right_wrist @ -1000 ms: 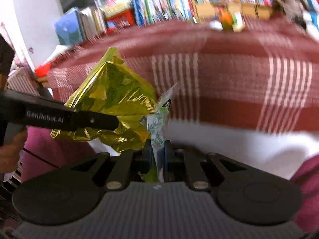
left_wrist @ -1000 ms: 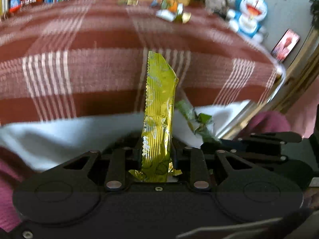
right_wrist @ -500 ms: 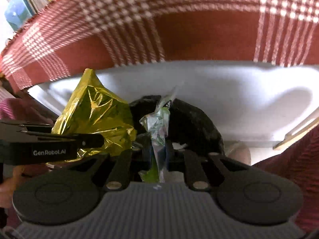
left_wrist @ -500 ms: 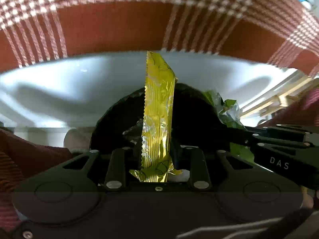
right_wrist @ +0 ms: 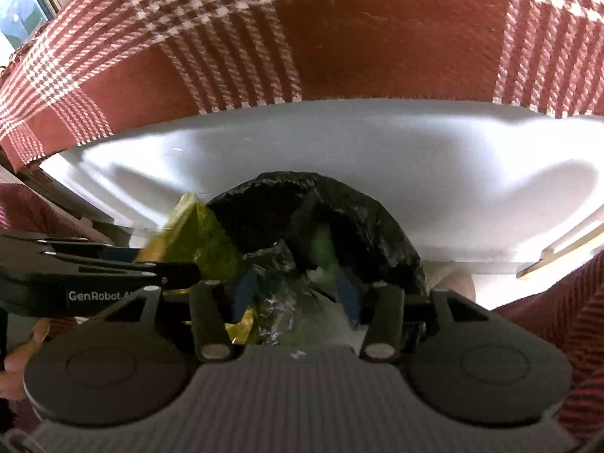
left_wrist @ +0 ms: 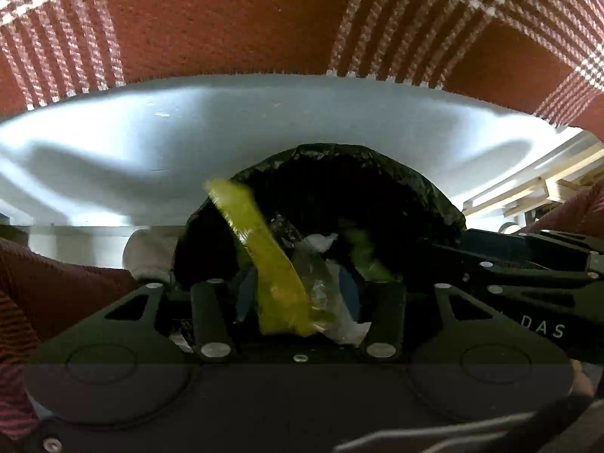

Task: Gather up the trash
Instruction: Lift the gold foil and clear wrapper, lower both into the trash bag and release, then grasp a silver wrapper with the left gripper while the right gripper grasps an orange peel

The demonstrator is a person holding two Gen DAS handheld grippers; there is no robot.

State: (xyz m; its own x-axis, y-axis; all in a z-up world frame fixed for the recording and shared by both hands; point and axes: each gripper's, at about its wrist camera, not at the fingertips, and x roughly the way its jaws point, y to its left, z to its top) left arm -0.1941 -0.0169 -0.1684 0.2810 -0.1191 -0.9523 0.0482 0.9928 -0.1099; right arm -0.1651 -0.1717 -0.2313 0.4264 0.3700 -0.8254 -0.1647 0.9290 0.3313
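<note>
Both grippers hang over the mouth of a black bin bag [left_wrist: 377,185] [right_wrist: 339,204]. The jaws of my left gripper [left_wrist: 296,290] are opening. A yellow wrapper [left_wrist: 264,256] leans loose between them, tipped left, and the pads no longer press on it. It shows beside the left gripper's finger in the right wrist view as a crumpled yellow wrapper [right_wrist: 196,234]. My right gripper [right_wrist: 294,287] is opening too. Its green and clear wrapper [right_wrist: 321,249] is a blur dropping into the bag, seen from the left as a green wrapper [left_wrist: 362,253]. Clear plastic scraps [left_wrist: 321,283] lie in the bag.
A white cloth edge [left_wrist: 188,132] hangs just behind the bag, below a red and white plaid tablecloth [left_wrist: 226,19]. Pale wooden slats [left_wrist: 547,192] stand at the right. Dark red clothing [right_wrist: 566,302] flanks the bag. A hand [right_wrist: 19,358] holds the left gripper.
Both grippers came down from the table to the bin bag and opened. The yellow wrapper, upright before, now tips left; the green wrapper has left the right jaws.
</note>
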